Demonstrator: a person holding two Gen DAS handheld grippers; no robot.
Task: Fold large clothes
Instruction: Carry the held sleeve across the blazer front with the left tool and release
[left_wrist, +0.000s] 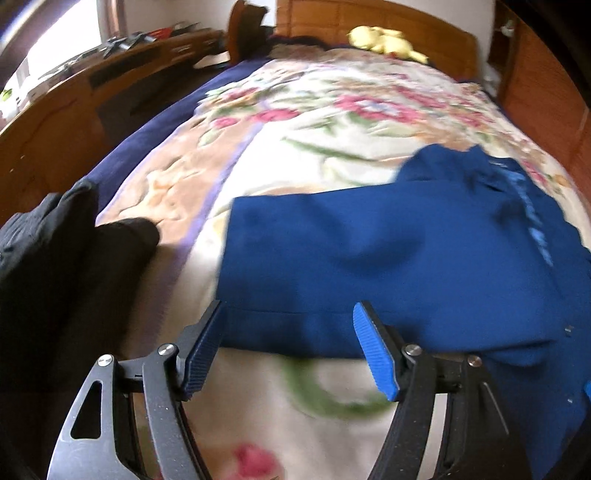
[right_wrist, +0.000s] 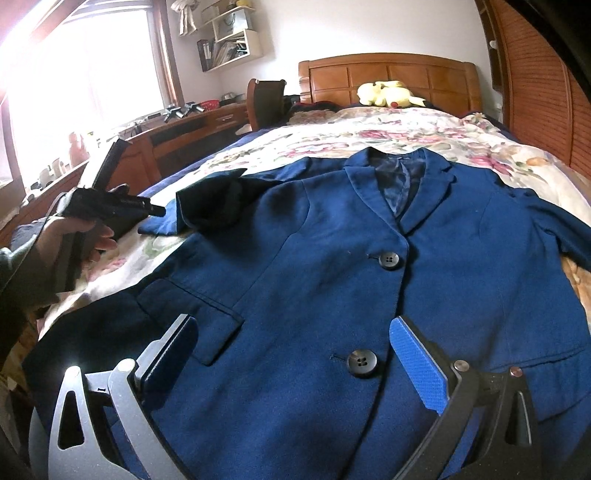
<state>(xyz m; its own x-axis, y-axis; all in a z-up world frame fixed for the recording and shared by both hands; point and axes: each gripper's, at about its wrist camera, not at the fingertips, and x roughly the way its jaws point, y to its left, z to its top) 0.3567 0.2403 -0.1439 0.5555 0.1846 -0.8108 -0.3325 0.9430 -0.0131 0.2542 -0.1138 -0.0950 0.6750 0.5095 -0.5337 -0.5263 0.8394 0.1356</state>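
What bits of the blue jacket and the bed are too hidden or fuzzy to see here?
- Left wrist view: the jacket is smeared by blur; the pale lettering on it cannot be read.
- Left wrist view: the black garment runs off the left edge.
- Right wrist view: the jacket's hem is hidden behind the right gripper.
- Right wrist view: its right sleeve is cut off by the edge.
- Right wrist view: the shelf items are too small.
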